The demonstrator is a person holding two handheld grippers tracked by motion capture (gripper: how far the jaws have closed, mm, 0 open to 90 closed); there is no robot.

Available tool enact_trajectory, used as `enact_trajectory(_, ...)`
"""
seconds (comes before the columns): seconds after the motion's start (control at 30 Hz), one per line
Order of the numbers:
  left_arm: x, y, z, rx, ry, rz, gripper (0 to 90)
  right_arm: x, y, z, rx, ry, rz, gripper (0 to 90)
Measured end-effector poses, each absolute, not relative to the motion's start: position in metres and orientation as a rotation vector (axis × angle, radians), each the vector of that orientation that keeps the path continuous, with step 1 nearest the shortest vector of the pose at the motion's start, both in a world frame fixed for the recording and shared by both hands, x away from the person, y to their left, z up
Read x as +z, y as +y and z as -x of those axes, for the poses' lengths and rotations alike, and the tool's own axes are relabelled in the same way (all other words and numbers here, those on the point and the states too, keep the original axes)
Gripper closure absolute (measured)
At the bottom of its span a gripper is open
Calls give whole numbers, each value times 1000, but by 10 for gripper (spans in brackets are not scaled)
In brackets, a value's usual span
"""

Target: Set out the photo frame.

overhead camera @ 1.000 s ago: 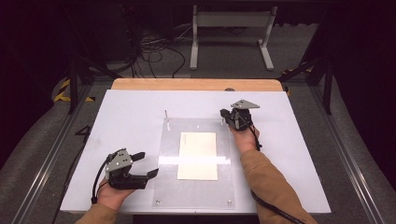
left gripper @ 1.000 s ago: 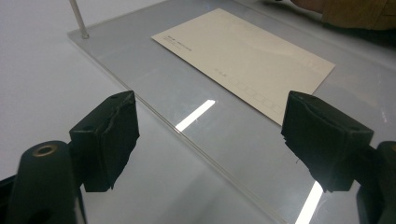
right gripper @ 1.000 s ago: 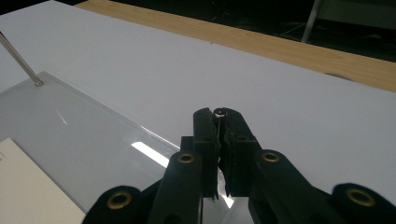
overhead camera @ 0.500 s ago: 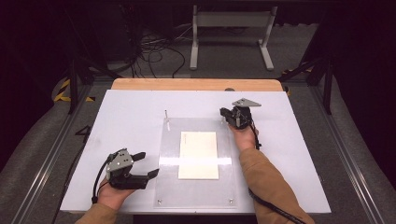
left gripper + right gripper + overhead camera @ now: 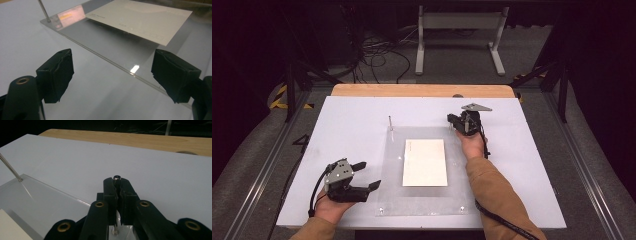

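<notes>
Metal pin [image 5: 116, 178] stands at the far right corner of the clear plastic plate [image 5: 424, 202], squeezed tight between the right gripper [image 5: 459, 123] jaws. Left gripper [image 5: 366, 175] waits wide open, holding nothing, at the plate's near left edge. A smooth cream card [image 5: 425, 162] lies flat under the plate. White table [image 5: 347, 125], wooden far edge [image 5: 422, 90], dark room.
</notes>
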State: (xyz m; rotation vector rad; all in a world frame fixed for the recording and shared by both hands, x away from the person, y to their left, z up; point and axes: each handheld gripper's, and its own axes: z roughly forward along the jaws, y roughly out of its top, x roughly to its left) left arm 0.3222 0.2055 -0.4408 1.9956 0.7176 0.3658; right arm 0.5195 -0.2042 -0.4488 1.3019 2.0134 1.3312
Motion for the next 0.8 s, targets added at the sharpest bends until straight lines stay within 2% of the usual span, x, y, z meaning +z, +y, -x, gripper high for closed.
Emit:
enact_trajectory(0.1,-443,212,-325,313,707,-1957,154,-448,-205,-523,1339,2017,-1332,855)
enact_trajectory(0.4,-441,225,-317,402,639,-1992,118,-447,-204,-527,1336,2027,-1366,855)
enact_trajectory(0.8,-454,213,-314,458,499,-2088,84,-447,-203,-528,1339,2009,-1404,855)
